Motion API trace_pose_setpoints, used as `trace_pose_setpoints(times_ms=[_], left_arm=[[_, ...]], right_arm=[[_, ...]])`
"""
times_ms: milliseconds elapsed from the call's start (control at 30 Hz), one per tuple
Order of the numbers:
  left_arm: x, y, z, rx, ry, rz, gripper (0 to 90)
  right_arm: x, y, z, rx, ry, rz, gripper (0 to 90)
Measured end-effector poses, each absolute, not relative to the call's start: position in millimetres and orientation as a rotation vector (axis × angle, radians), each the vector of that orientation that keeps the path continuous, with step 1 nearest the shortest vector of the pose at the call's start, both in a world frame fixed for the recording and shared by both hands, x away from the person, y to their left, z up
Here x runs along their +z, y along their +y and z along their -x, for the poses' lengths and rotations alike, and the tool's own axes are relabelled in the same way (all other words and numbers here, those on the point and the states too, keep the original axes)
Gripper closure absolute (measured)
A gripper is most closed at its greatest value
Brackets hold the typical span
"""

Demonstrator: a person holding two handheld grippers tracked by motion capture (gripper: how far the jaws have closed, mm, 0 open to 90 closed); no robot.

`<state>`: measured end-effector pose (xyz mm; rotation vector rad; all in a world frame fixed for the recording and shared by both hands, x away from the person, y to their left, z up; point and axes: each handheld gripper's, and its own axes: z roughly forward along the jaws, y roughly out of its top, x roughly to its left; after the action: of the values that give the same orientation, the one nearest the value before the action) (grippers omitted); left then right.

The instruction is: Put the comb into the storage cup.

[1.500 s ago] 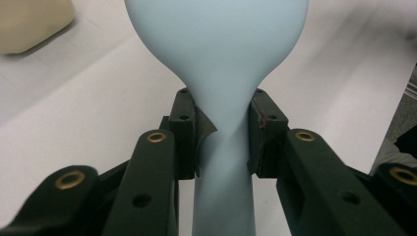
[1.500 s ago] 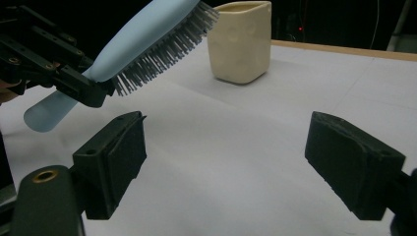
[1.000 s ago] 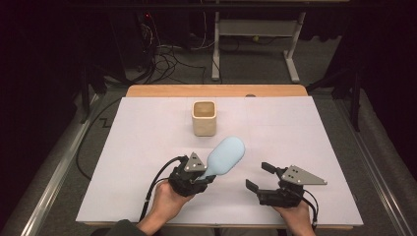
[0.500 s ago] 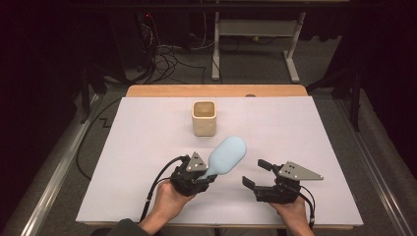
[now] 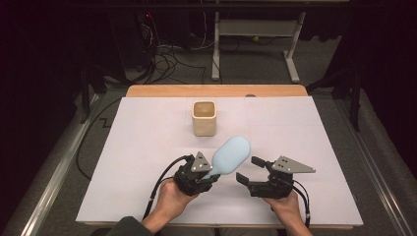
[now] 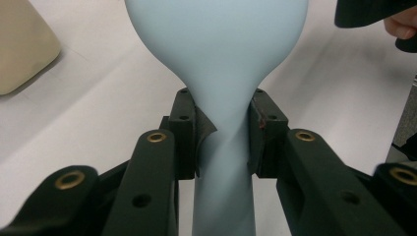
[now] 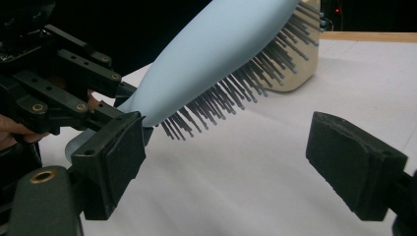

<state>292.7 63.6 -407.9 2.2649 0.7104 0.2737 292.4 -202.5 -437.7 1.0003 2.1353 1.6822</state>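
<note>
Done: your left tongs (image 5: 209, 173) clamp the neck of the pale blue hairbrush (image 5: 229, 154), lifted bristles-down near the surface's near edge.
Left: by my reading, into the beige cup (image 5: 204, 118) toward the far edge.
Right tongs (image 5: 250, 172): gaping wide, holding nothing, beside the brush.
Surface (image 5: 137, 147): white sheet, wooden far edge.
Room: dark, cables on the floor.

high view: above, facing forward-down over counter (image 5: 147, 147) | gripper views: close, along jaws | shared: blue hairbrush (image 5: 230, 155), beige cup (image 5: 204, 118)
</note>
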Motion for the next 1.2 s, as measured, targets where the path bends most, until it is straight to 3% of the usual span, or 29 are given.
trace_pose_setpoints(times_ms=[1200], left_arm=[[-409, 46, -295, 0.272, 0.673, -2.237, 69.3]], right_arm=[[-430, -177, -317, 1.751, 2.183, -1.082, 21.2]])
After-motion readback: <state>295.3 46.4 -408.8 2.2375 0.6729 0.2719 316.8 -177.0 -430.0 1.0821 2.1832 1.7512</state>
